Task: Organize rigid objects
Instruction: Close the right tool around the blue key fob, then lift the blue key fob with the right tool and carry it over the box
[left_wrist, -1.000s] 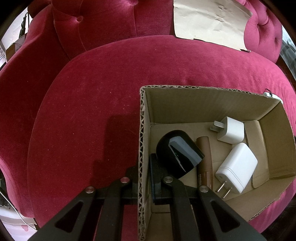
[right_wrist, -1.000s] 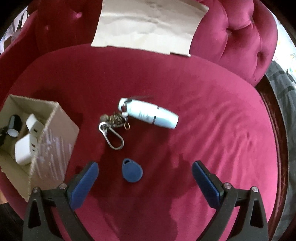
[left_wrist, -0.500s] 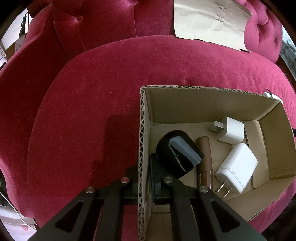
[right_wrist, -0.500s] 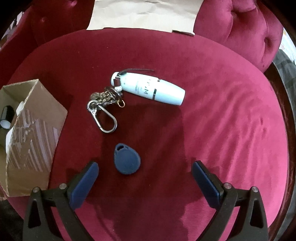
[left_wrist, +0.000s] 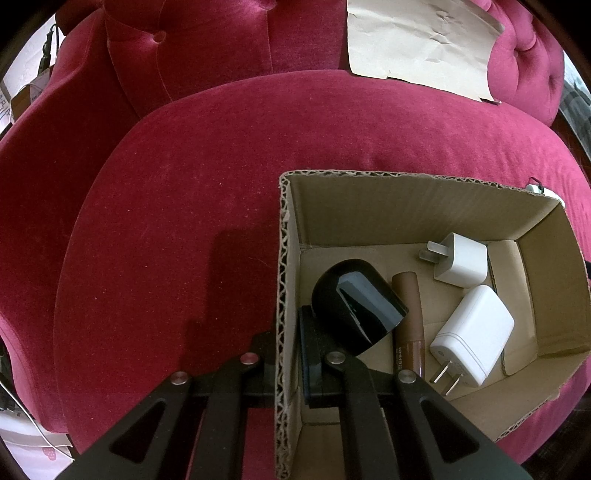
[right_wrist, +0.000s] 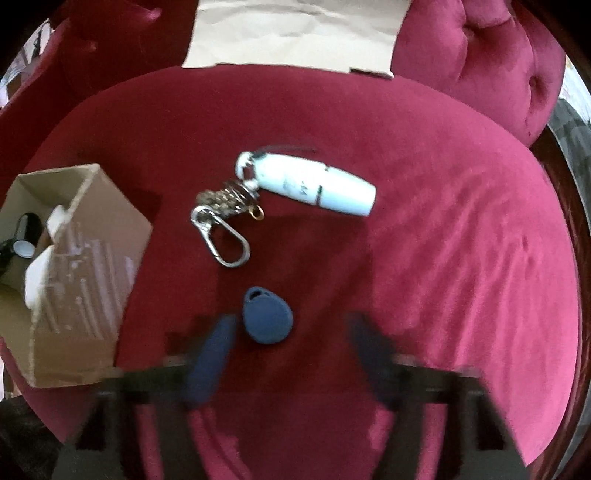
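Observation:
My left gripper (left_wrist: 290, 358) is shut on the left wall of an open cardboard box (left_wrist: 282, 258) on a red velvet seat. Inside the box lie a black rounded device (left_wrist: 354, 302), a brown tube (left_wrist: 408, 325) and two white plug chargers (left_wrist: 471, 325). In the right wrist view a blue teardrop key fob (right_wrist: 267, 319) lies on the seat between the blurred fingers of my open right gripper (right_wrist: 295, 354), close to the left one. Beyond it lie a white bottle (right_wrist: 314, 182) and a metal carabiner keyring (right_wrist: 225, 229). The box (right_wrist: 85, 273) stands at the left.
A sheet of brown paper (right_wrist: 295, 33) leans on the tufted backrest (left_wrist: 221, 48). The seat's rounded front edge drops off below the box and the grippers.
My right gripper has moved down toward the key fob and its fingers have closed partway around it. The left gripper and the box have not moved.

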